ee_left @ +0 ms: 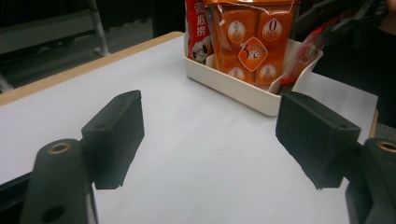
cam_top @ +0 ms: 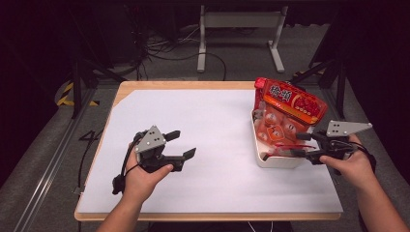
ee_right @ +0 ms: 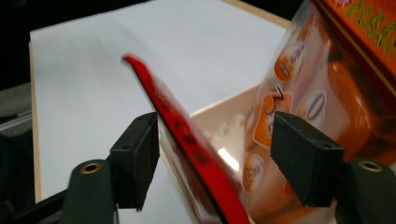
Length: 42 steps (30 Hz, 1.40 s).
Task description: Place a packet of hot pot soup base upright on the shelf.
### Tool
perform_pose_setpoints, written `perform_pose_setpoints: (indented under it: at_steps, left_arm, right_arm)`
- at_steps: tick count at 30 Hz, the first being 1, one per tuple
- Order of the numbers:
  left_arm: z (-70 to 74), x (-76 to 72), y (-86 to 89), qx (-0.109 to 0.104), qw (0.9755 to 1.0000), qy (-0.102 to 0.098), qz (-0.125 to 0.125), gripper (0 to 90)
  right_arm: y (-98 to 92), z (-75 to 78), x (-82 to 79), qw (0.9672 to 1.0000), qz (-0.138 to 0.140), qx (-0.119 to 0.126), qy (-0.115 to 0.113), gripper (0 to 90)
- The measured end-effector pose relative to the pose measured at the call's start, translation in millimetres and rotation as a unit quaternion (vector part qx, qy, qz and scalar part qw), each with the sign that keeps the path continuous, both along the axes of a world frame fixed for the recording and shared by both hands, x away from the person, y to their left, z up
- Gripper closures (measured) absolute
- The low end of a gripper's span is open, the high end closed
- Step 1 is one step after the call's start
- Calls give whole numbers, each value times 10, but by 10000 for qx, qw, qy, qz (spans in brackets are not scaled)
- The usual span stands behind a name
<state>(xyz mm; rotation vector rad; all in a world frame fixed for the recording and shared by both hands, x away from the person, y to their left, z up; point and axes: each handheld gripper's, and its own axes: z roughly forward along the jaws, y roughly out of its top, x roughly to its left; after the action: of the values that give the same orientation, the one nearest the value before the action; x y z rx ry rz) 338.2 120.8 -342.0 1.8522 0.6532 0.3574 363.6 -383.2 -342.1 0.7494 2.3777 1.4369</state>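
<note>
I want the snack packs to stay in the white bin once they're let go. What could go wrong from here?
1. The thin red packet sits between the open right gripper jaws, leaning over the white bin rim; it may slide out.
2. The tall orange bag stands upright above the bin; a bump from a withdrawing jaw could tip it.

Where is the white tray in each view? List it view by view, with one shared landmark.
High view: white tray at right of the table, by the right tool.
Left gripper view: top centre-right.
Right gripper view: its rim between the jaws.
Shared landmark: the orange snack bag standing in it.
</note>
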Motion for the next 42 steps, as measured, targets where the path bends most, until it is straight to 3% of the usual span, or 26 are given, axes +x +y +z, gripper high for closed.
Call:
perform_pose_setpoints:
  at_steps: [7,17,25,29,34,37,42]
  left_arm:
    - [-61,-78,55,27,10000,14,53,212]
    - [-131,-191,189,87,9998,47,172,195]
    - [-232,-243,323,73,9994,133,309,191]
    - [-273,-247,357,57,9992,189,340,188]
    - [-315,-252,378,178,9990,87,408,183]
    - [-356,-254,385,147,9989,147,414,180]
    - [-438,-251,382,148,9988,183,423,179]
  right_arm:
    - [202,232,-182,9985,-194,363,-372,278]
    - [525,287,-328,9965,-405,532,-493,267]
    - [852,138,-469,9959,-571,488,-512,260]
    - [954,65,-497,9961,-558,447,-524,260]
    - [1115,-67,-515,9961,-513,428,-582,257]
    - [1210,-112,-541,9955,-508,360,-708,257]
    - [1323,-203,-565,9960,-447,365,-685,258]
